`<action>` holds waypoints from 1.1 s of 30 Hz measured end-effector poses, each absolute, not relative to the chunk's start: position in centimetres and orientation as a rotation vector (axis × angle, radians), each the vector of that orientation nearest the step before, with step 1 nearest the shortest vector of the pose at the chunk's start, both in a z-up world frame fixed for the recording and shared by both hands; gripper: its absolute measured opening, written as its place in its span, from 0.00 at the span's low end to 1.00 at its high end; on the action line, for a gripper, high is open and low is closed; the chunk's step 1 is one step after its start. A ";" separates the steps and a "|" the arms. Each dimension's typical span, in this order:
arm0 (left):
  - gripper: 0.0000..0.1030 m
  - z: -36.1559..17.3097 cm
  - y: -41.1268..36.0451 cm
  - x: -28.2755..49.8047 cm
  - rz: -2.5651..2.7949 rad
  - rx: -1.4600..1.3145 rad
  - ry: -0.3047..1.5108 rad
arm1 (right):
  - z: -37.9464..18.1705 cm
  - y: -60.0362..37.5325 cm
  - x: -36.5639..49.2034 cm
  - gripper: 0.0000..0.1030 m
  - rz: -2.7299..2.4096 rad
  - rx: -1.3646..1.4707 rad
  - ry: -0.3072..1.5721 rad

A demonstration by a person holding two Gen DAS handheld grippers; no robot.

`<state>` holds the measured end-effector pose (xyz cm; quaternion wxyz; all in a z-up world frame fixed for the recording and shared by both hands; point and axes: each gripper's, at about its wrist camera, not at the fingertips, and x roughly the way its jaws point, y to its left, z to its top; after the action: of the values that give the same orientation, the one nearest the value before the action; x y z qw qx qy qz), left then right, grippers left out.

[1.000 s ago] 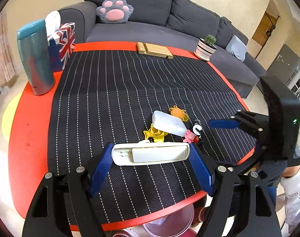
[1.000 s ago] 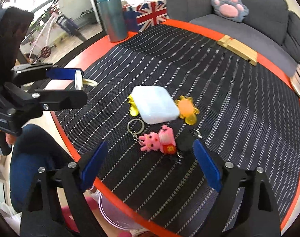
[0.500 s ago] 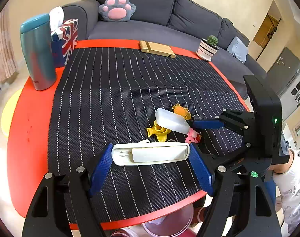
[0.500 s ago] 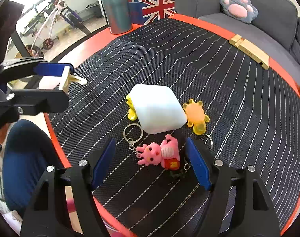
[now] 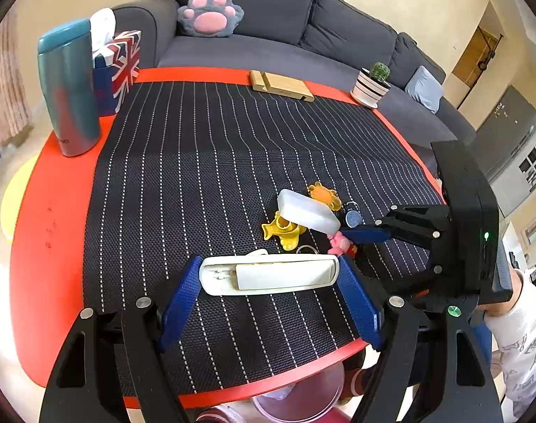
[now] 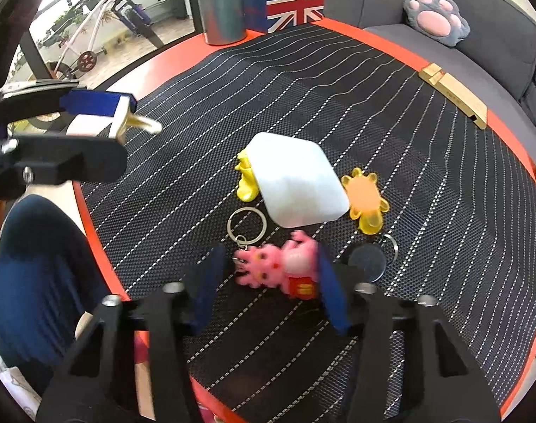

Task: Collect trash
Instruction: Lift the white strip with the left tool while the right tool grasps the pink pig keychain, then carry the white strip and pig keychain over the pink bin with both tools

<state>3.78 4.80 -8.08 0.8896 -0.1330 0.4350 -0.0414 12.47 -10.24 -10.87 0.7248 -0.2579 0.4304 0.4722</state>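
Note:
My left gripper (image 5: 269, 276) is shut on a long white plastic case (image 5: 268, 275), held crosswise above the near part of the striped mat; it also shows in the right wrist view (image 6: 98, 123). My right gripper (image 6: 268, 278) is open, its blue fingers on either side of a pink pig keychain (image 6: 282, 271) lying on the mat. The right gripper shows from the side in the left wrist view (image 5: 364, 235). Beside the pig lie a white square lid (image 6: 297, 185), a yellow toy (image 6: 246, 179), an orange toy (image 6: 366, 201) and a round dark tag (image 6: 366, 262).
A teal flask (image 5: 68, 88) and a Union Jack tissue box (image 5: 118, 67) stand at the far left. A wooden stand (image 5: 280, 86) and a potted cactus (image 5: 371, 83) sit at the far edge. A clear bin (image 5: 299, 398) is below the table's near edge.
My right gripper has moved in over the pink pig keychain and its fingers have narrowed around it. The left gripper has held the white case almost still.

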 end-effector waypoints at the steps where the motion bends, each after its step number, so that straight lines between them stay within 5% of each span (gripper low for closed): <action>1: 0.72 -8.1 4.8 3.8 -0.087 -0.276 0.903 | -10.8 -10.2 12.5 0.43 1.040 -0.572 0.950; 33: 0.72 -4.6 -1.6 -0.4 -0.235 -0.129 0.871 | -1.1 -20.3 7.7 0.42 0.951 -0.342 0.858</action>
<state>-0.38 -1.56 -4.62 0.8981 -0.0622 0.4204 -0.1134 7.66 -20.35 -1.10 0.7882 -0.1590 0.3982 0.4415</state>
